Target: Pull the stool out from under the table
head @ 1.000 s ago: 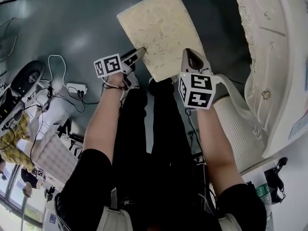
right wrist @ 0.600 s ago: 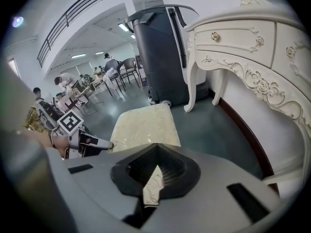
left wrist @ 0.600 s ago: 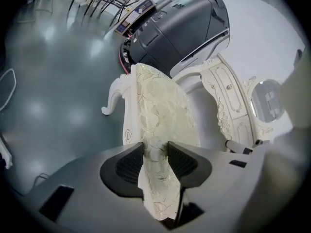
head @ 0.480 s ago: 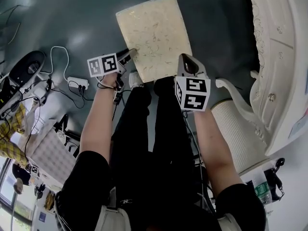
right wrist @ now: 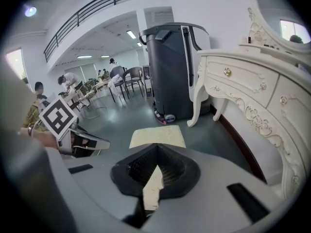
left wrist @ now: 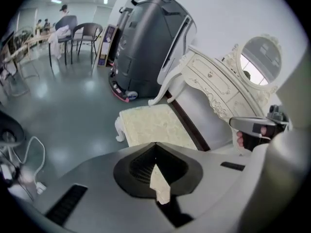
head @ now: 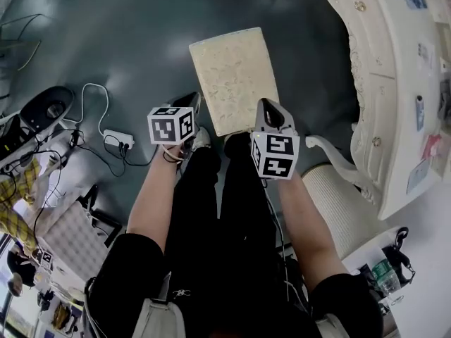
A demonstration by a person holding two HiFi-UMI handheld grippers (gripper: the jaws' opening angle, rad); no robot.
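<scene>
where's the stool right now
In the head view the stool stands on the grey floor at centre, left of the white dressing table and clear of it.

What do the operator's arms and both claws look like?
The left claw and right claw match: grey moulded shells with a black ribbed recess around the pads. The left cube and right cube are white with black square markers. The operator wears short black sleeves, with the forearms uncovered.

open office hall, mezzanine railing (right wrist: 104, 6), chairs (left wrist: 86, 33)
</scene>
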